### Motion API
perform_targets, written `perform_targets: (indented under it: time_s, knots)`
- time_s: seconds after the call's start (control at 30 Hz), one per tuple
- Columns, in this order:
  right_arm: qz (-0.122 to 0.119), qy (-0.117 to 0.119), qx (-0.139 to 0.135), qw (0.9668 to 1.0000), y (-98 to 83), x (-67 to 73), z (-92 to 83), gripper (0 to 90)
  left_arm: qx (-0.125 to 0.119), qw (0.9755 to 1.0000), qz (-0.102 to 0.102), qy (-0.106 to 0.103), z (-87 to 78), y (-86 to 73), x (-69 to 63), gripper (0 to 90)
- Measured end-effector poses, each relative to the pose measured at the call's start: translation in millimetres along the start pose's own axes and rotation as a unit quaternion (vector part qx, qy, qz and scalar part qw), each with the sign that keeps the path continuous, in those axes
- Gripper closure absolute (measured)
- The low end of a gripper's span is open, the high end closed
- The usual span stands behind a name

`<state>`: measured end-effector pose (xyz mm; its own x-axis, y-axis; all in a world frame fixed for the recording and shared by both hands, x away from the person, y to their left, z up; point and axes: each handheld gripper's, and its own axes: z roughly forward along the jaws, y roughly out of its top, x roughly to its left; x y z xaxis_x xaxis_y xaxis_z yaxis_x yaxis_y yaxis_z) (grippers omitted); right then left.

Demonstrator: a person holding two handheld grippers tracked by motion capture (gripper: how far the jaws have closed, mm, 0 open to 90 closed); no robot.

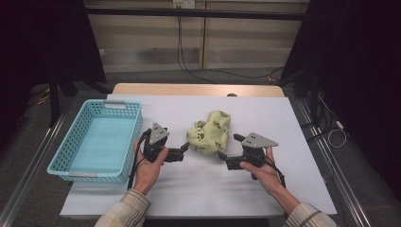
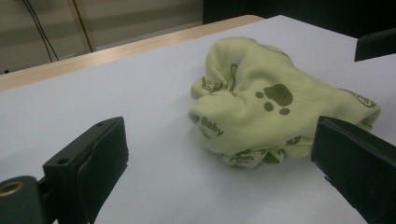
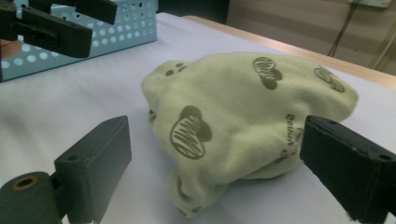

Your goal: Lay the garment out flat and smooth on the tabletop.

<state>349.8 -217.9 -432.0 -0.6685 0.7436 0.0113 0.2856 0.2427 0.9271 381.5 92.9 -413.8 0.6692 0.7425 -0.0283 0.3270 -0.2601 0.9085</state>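
A crumpled pale green baby garment (image 1: 210, 131) with dark paw and heart prints lies in the middle of the white table cover (image 1: 189, 194). My left gripper (image 1: 184, 147) lies low at the garment's left edge, jaws open. In the left gripper view the garment (image 2: 261, 107) sits just ahead between the wide jaws of that gripper (image 2: 219, 140), and neither pad presses on it. My right gripper (image 1: 221, 156) is at the garment's lower right, also open. Its own view shows the garment (image 3: 233, 107) bulging between the spread jaws of the right gripper (image 3: 215, 140).
A turquoise perforated basket (image 1: 64, 146) stands at the table's left side and holds nothing; it is the basket (image 3: 126, 23) behind the left gripper's jaws (image 3: 56, 23). A wooden table edge (image 1: 198, 89) runs along the far side. Cables hang at the back.
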Motion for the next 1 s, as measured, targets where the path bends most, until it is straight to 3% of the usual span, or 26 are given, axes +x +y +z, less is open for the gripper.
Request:
perform_targets:
  time_s: [0.13, 0.3, 0.53, 0.7, 0.77, 0.8, 0.97, 1.0]
  knots:
    - [-0.014, 0.007, 0.004, 0.9999, 2.9, 0.9, 5.1, 9.4, 0.007, 0.9999, -0.001, 0.008, -0.5, -1.2, 3.6, 4.0]
    - [-0.024, 0.008, 0.031, 0.9992, 1.0, 1.0, 16.8, 15.3, 0.001, 0.9999, -0.003, 0.015, -0.2, -1.7, 4.0, 4.0]
    - [-0.033, 0.024, 0.074, 0.9964, 11.1, 2.1, 26.5, 41.4, 0.002, 0.9999, -0.007, 0.012, -0.1, -1.8, 4.2, 4.0]
    - [-0.046, 0.027, 0.091, 0.9945, 9.5, 5.2, 28.6, 53.7, 0.000, 1.0000, -0.006, 0.007, 1.0, -1.8, 3.7, 4.0]
    - [-0.048, 0.026, 0.094, 0.9940, 9.1, 5.6, 28.0, 63.3, 0.008, 0.9999, 0.001, 0.007, 1.9, -2.3, 3.5, 4.0]
    - [-0.049, 0.028, 0.096, 0.9938, 8.7, 4.2, 26.9, 72.6, 0.007, 0.9999, -0.002, 0.009, 3.5, -2.3, 1.7, 4.1]
    - [-0.045, 0.025, 0.088, 0.9947, 10.1, 0.8, 20.7, 76.6, 0.002, 0.9999, 0.001, 0.011, 6.5, -1.2, -0.2, 5.6]
    - [-0.029, 0.030, 0.076, 0.9963, 12.8, -1.7, 16.4, 77.1, -0.003, 0.9999, -0.009, 0.012, 7.6, -1.2, -1.1, 6.9]
